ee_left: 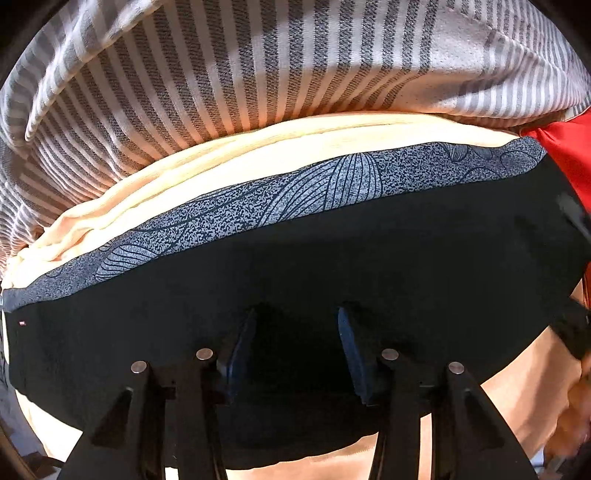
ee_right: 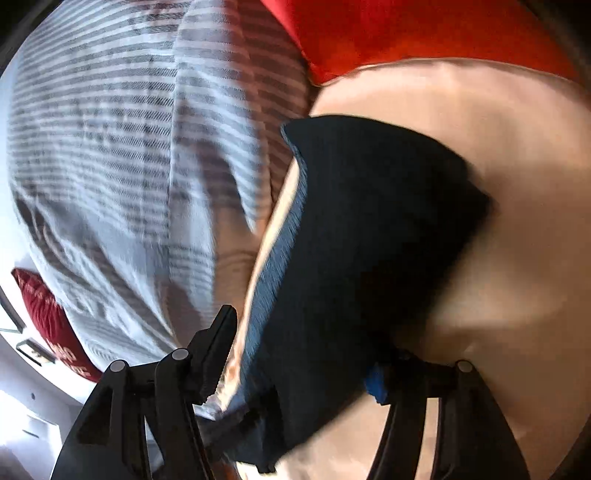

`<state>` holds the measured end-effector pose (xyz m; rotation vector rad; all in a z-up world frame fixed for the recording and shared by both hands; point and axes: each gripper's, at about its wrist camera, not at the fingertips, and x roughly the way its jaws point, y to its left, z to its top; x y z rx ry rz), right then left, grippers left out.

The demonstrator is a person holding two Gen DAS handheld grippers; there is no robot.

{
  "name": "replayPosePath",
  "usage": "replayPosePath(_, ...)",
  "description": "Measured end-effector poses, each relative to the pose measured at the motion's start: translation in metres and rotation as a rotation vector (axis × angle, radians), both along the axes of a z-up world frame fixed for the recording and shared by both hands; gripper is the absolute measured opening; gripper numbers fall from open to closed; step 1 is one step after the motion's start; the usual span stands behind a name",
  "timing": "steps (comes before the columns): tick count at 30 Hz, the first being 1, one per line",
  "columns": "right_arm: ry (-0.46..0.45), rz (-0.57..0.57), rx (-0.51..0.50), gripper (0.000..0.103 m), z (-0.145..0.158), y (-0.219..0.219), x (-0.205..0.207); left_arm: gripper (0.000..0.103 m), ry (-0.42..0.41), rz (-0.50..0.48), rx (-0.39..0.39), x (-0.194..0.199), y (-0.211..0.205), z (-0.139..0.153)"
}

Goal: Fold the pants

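The black pants (ee_left: 332,266) lie folded on a cream sheet, with a grey leaf-patterned band (ee_left: 295,195) along their far edge. My left gripper (ee_left: 295,332) hovers just above the black cloth with its jaws apart and nothing between them. In the right wrist view the pants (ee_right: 362,236) show as a dark folded wedge, blurred by motion. My right gripper (ee_right: 303,350) stands wide open around the near end of that fold, with the cloth between the fingers (ee_right: 218,339) but not pinched.
A grey-and-white striped blanket (ee_left: 240,74) is bunched beyond the pants and also shows in the right wrist view (ee_right: 129,147). A red cloth (ee_right: 406,33) lies at the far side. The cream sheet (ee_right: 517,221) spreads to the right. A red cushion (ee_right: 51,321) sits low left.
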<state>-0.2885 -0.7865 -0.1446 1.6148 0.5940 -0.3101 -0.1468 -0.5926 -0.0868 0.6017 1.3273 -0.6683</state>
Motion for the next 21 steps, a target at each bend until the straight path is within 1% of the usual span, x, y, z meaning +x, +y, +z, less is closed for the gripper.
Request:
replayPosePath(1,-0.001,0.005,0.017,0.057,-0.001,-0.003,0.006,0.047,0.012,0.012,0.012,0.002,-0.002,0.003)
replayPosePath(2,0.014,0.019,0.022,0.029,-0.002,-0.004,0.01,0.047,0.019,0.03,0.012,0.004,-0.004,0.01)
replayPosePath(3,0.015,0.035,0.017,0.014,0.001,-0.006,0.012,0.047,0.017,0.048,-0.019,0.006,-0.007,0.019)
replayPosePath(4,0.016,0.054,0.002,0.014,0.006,-0.006,0.016,0.046,0.009,0.066,-0.069,0.009,-0.009,0.031)
replayPosePath(6,0.035,0.102,-0.041,0.013,0.014,-0.005,0.019,0.039,-0.002,0.091,-0.118,0.015,-0.02,0.045)
replayPosePath(8,0.038,0.126,-0.06,0.013,0.02,-0.004,0.024,0.039,0.015,0.108,-0.14,0.019,-0.031,0.042)
replayPosePath(10,0.037,0.139,-0.077,0.013,0.025,-0.004,0.029,0.039,0.027,0.133,-0.122,0.022,-0.041,0.026)
replayPosePath(12,0.041,0.16,-0.102,0.013,0.031,-0.002,0.035,0.037,0.039,0.149,-0.097,0.023,-0.046,-0.004)
replayPosePath(13,0.044,0.18,-0.123,0.013,0.035,0.0,0.04,0.037,-0.013,0.146,-0.13,0.02,-0.045,-0.002)
replayPosePath(15,0.059,0.216,-0.185,0.013,0.048,0.004,0.052,0.037,-0.078,0.094,-0.098,0.01,-0.053,-0.001)
replayPosePath(16,0.061,0.226,-0.204,0.013,0.054,0.005,0.056,0.037,-0.082,0.078,-0.088,0.006,-0.054,0.002)
replayPosePath(17,0.064,0.235,-0.22,0.013,0.06,0.007,0.06,0.037,-0.062,0.085,-0.089,0.006,-0.051,0.006)
replayPosePath(19,0.077,0.256,-0.262,0.013,0.073,0.011,0.068,0.037,0.006,0.123,-0.115,0.004,-0.035,0.018)
replayPosePath(21,0.089,0.28,-0.294,0.013,0.083,0.015,0.076,0.037,0.018,0.138,-0.142,-0.003,-0.013,0.031)
